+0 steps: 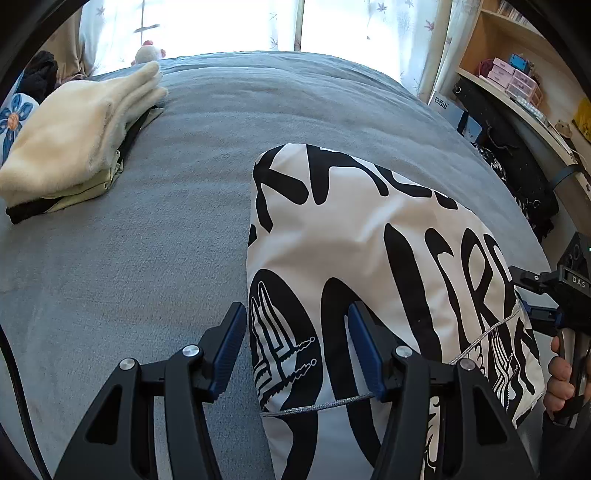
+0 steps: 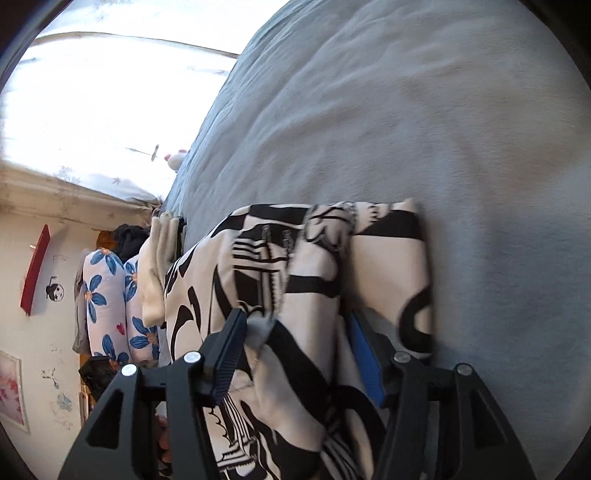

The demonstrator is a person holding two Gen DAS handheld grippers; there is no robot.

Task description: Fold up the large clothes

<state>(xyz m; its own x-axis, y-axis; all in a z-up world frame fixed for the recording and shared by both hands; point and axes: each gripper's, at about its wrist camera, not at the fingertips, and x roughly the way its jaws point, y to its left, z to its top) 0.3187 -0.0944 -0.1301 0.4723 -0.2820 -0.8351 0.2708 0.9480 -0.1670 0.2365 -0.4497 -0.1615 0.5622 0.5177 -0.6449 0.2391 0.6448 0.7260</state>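
Observation:
A large white garment with bold black print (image 1: 369,251) lies folded on the grey bedspread (image 1: 184,221). My left gripper (image 1: 297,325) is open just above its near left edge, one finger over the bedspread, one over the cloth. A grey drawstring (image 1: 325,406) crosses the cloth below it. My right gripper (image 2: 295,332) is turned sideways and open, its jaws wide around the garment's edge (image 2: 306,280). It also shows at the right edge of the left wrist view (image 1: 532,295), at the garment's right side.
A stack of folded clothes with a cream fleece on top (image 1: 74,140) sits at the bed's far left. Floral pillows (image 2: 107,291) lie beyond it. A shelf and desk with boxes (image 1: 517,81) stand right of the bed. Curtained windows (image 1: 221,26) are behind.

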